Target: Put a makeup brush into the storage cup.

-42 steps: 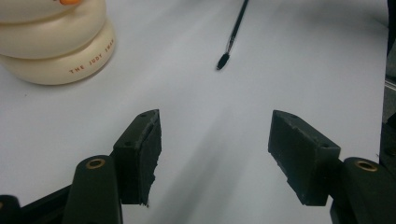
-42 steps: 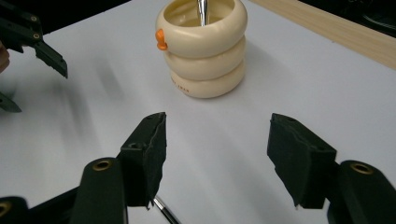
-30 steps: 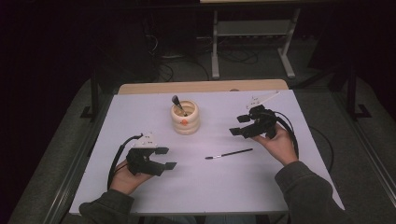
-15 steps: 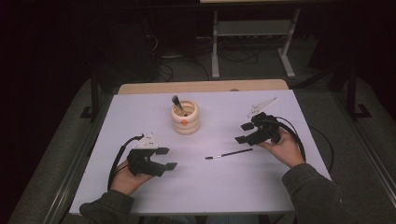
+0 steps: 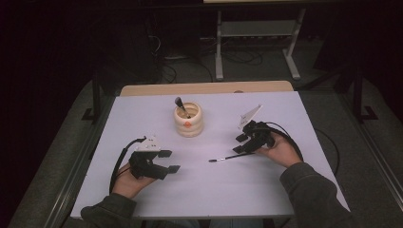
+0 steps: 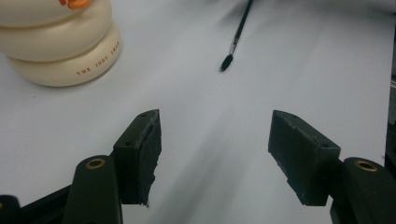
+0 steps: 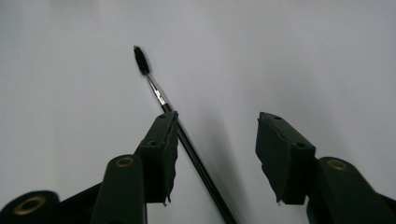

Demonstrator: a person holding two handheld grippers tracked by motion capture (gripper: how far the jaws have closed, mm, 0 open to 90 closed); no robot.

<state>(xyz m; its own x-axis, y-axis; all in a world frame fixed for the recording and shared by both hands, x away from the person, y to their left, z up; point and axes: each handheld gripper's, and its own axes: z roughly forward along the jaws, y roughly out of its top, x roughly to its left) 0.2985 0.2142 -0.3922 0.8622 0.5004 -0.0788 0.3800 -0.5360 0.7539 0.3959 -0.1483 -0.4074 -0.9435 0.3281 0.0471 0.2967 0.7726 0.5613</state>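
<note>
The right gripper (image 5: 241,144) is tilting down, jaws closing around one brush (image 7: 182,135), not yet pinching; the left gripper (image 5: 169,161) is resting spread; a second brush (image 5: 182,106) is standing in one pot (image 5: 188,124).

Right hand-held gripper (image 5: 243,143) jaws closing (still apart); left hand-held gripper (image 5: 170,161) jaws wide.

The white table (image 5: 142,118) is viewed from above; the thin black brush (image 6: 237,36) is shared by both close, low gripper views.

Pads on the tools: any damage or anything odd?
Yes. Left tool's pads have ragged, chipped inner edges; the right tool's pads look similarly torn. Otherwise nothing odd: brush flat on the table, between the right jaws, which have been closing.
</note>
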